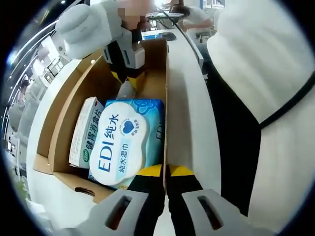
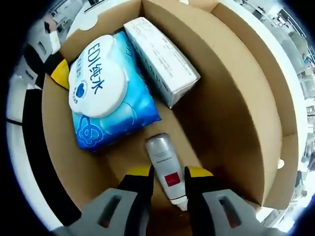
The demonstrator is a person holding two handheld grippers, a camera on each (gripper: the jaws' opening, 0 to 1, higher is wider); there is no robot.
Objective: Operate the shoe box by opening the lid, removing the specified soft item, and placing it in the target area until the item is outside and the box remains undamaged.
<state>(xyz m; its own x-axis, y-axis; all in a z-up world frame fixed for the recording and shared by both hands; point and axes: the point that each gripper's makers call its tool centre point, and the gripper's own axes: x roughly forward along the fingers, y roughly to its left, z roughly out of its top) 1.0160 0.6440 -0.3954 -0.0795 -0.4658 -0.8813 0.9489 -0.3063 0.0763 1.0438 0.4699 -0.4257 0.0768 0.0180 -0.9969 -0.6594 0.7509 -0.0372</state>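
Right gripper view: open cardboard shoe box (image 2: pixel 236 93) holding blue wet-wipes pack (image 2: pixel 106 93) labelled "EDI 纯水", white carton (image 2: pixel 162 59) and silver bottle (image 2: pixel 165 164) lying between the right gripper's (image 2: pixel 167 179) parted jaws; left gripper (image 1: pixel 166 179) pinches the box's side wall.

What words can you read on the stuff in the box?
"EDI 纯水" and "纯水湿巾": on the white lid of the blue wipes pack.
"健胃消食片": on the side of the white carton beside it.
Silver bottle between the right tongs: its red label's print is too small to read.
Cardboard box: no writing seen.
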